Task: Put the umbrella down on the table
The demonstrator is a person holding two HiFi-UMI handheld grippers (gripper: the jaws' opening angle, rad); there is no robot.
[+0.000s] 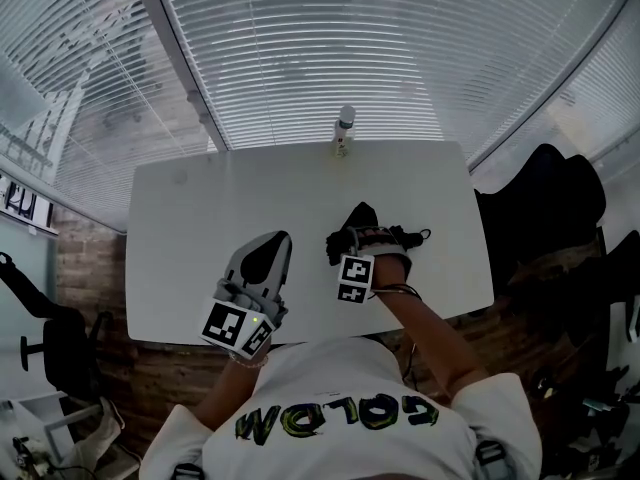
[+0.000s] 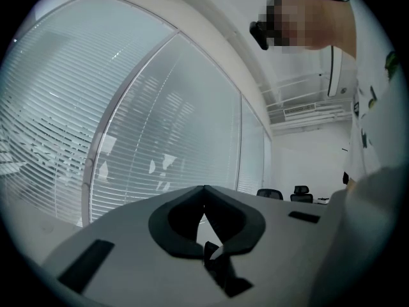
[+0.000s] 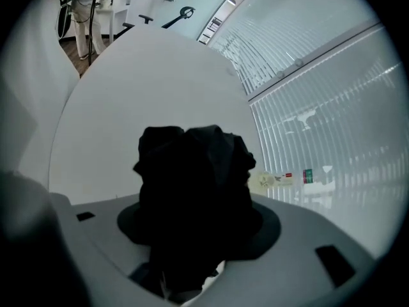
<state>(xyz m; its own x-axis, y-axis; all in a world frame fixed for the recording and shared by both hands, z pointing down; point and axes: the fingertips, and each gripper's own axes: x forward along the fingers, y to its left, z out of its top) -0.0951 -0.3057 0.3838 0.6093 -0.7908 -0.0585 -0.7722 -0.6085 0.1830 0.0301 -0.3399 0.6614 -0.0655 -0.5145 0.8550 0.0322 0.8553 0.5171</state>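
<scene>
Your right gripper (image 1: 372, 240) is clamped on the folded black umbrella (image 3: 192, 171), held over the middle of the white table (image 1: 190, 218), touching it or not I cannot tell; your left gripper (image 1: 276, 243), over the table's near side, has its jaws pressed together, empty.

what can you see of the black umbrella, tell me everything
The umbrella is folded up short: a bundle of crumpled black fabric, matt and soft-looking, with no handle or ribs showing. The right gripper is closed on it, and its end sticks out past the jaws. What looks like a thin black strap loops out at one side. It is over the white table, right of the middle; whether it touches the top cannot be told.
</scene>
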